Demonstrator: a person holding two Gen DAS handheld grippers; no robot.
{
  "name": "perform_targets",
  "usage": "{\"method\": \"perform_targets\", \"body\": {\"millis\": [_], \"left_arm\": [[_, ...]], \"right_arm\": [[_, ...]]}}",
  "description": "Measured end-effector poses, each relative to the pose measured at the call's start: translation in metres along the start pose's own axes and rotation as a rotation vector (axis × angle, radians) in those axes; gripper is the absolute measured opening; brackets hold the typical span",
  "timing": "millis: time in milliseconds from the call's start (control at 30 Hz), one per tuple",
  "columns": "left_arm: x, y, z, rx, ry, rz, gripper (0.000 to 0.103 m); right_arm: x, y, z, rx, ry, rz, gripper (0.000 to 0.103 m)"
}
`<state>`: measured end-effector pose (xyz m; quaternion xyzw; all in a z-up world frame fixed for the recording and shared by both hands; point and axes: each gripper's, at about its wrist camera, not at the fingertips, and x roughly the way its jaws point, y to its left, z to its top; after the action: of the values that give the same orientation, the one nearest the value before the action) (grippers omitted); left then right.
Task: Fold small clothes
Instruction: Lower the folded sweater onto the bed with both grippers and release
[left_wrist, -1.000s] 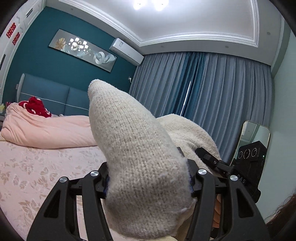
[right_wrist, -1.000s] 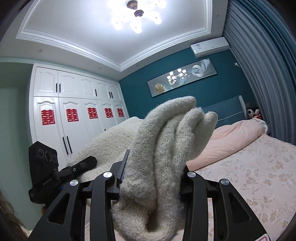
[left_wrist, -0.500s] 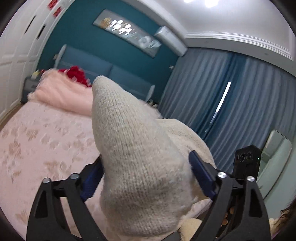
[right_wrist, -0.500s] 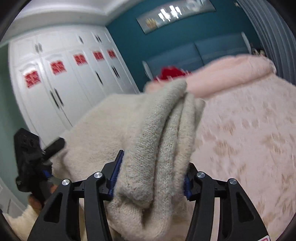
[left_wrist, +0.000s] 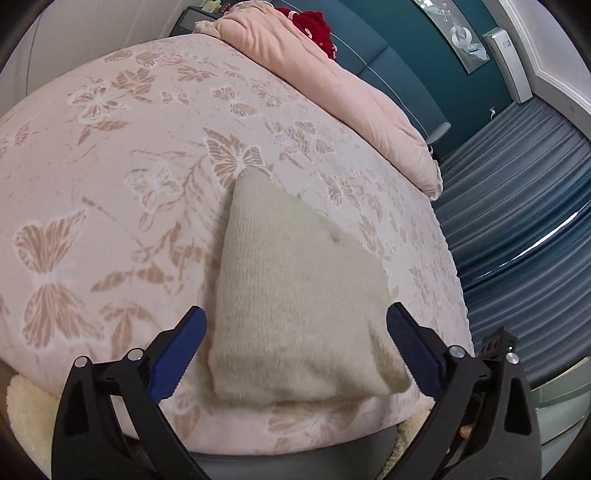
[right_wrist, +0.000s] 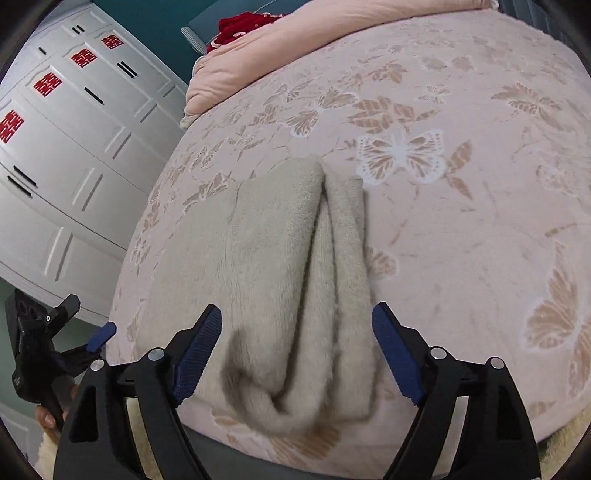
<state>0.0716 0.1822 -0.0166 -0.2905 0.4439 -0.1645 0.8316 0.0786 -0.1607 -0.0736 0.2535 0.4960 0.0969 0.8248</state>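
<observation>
left wrist view: the left gripper (left_wrist: 295, 354) now points down at the bed (left_wrist: 122, 177), its blue-padded fingers spread wide apart with nothing between them. half a second ago those fingers were pinched on the cream knitted garment (left_wrist: 295, 295) and holding it up in the air; now the garment lies flat on the butterfly-print bedspread near the foot edge, so it has been laid down and let go. from this side it shows as a smooth triangular flap with one corner pointing up the bed, and no bunching is visible. a pink duvet (left_wrist: 332, 85) and something red (left_wrist: 310, 18) sit well apart at the head of the bed.

right wrist view: the right gripper (right_wrist: 297, 354) is likewise spread open over the same garment (right_wrist: 266, 266), where a moment earlier it was clamped on a thick gathered bundle of it. this view shows what the other does not: along the garment's right side the knit is still rolled into two or three ridges that end in a thick lump at the near edge, just between the open fingers. it also shows the left gripper (right_wrist: 99, 339) at the far left, off the bed edge, and the white wardrobe (right_wrist: 70, 155) behind. my judgement is that the lay-down is done, but the rolled edge needs flattening before a clean fold.
</observation>
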Motion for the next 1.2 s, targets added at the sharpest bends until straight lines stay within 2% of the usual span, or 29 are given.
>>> {"method": "perform_targets", "body": {"millis": [100,167,200,233,267,300,333,400,500,567,633,667,700,767,833,867,900,933,967,1033,1067,1133,1200], "left_arm": [[0.043,0.011,0.008,-0.044,0.095,0.007,0.098],[0.071,0.024,0.001,-0.100,0.164,0.047,0.098],[0.082,0.030,-0.003,-0.119,0.189,0.076,0.092],[0.088,0.033,-0.006,-0.127,0.205,0.101,0.074],[0.090,0.032,-0.008,-0.129,0.211,0.091,0.071],[0.085,0.027,-0.008,-0.119,0.181,0.092,0.066],[0.079,0.020,-0.007,-0.098,0.153,0.069,0.053],[0.068,0.003,-0.001,-0.031,0.130,0.027,0.049],[0.055,-0.018,0.003,0.026,0.086,-0.033,0.049],[0.064,-0.026,-0.001,0.053,0.094,-0.023,0.051],[0.092,-0.025,-0.014,0.103,0.151,0.059,0.052],[0.106,-0.022,-0.022,0.116,0.188,0.130,0.052],[0.109,-0.021,-0.027,0.116,0.171,0.140,0.056],[0.095,-0.022,-0.027,0.102,0.113,0.141,0.059],[0.080,-0.026,-0.024,0.108,0.086,0.150,0.062],[0.075,-0.028,-0.022,0.122,0.071,0.155,0.063],[0.073,-0.031,-0.021,0.141,0.060,0.170,0.068],[0.074,-0.032,-0.021,0.157,0.059,0.197,0.070],[0.077,-0.033,-0.022,0.171,0.067,0.223,0.070],[0.087,-0.034,-0.026,0.181,0.093,0.255,0.070],[0.089,-0.034,-0.028,0.177,0.098,0.257,0.070],[0.086,-0.036,-0.030,0.166,0.109,0.256,0.070],[0.077,-0.045,-0.032,0.193,0.098,0.279,0.070]], "right_arm": [[0.044,-0.006,0.007,0.059,0.104,-0.050,0.088],[0.057,-0.010,0.004,0.082,0.108,-0.029,0.086],[0.057,-0.007,0.006,0.076,0.097,0.007,0.055],[0.054,-0.002,0.011,0.072,0.106,0.043,0.044],[0.045,0.005,0.016,0.058,0.090,0.043,0.037],[0.032,0.014,0.022,0.015,0.059,0.069,0.033],[0.016,0.025,0.027,-0.038,0.016,0.095,0.032],[-0.015,0.038,0.034,-0.100,-0.062,0.107,0.032],[-0.033,0.025,0.038,-0.090,-0.121,0.102,0.037],[-0.009,-0.003,0.031,-0.061,-0.050,0.015,0.040],[0.019,-0.032,0.019,0.004,0.070,-0.116,0.041],[0.012,-0.040,0.014,0.048,0.030,-0.058,0.043],[-0.003,-0.041,0.013,0.081,-0.023,-0.037,0.043],[-0.033,-0.029,0.014,0.043,-0.112,-0.106,0.043],[-0.056,-0.008,0.016,-0.035,-0.168,-0.129,0.041],[-0.061,0.003,0.017,-0.064,-0.166,-0.113,0.031],[-0.059,0.013,0.017,-0.088,-0.149,-0.101,0.023],[-0.053,0.020,0.016,-0.119,-0.120,-0.103,0.020],[-0.040,0.026,0.012,-0.163,-0.081,-0.126,0.018],[-0.002,0.024,-0.002,-0.239,0.019,-0.241,0.014],[0.013,0.020,-0.007,-0.268,0.041,-0.282,0.011],[0.006,0.025,-0.009,-0.288,0.005,-0.305,0.011],[-0.019,0.039,-0.008,-0.285,-0.046,-0.276,0.013]]}}
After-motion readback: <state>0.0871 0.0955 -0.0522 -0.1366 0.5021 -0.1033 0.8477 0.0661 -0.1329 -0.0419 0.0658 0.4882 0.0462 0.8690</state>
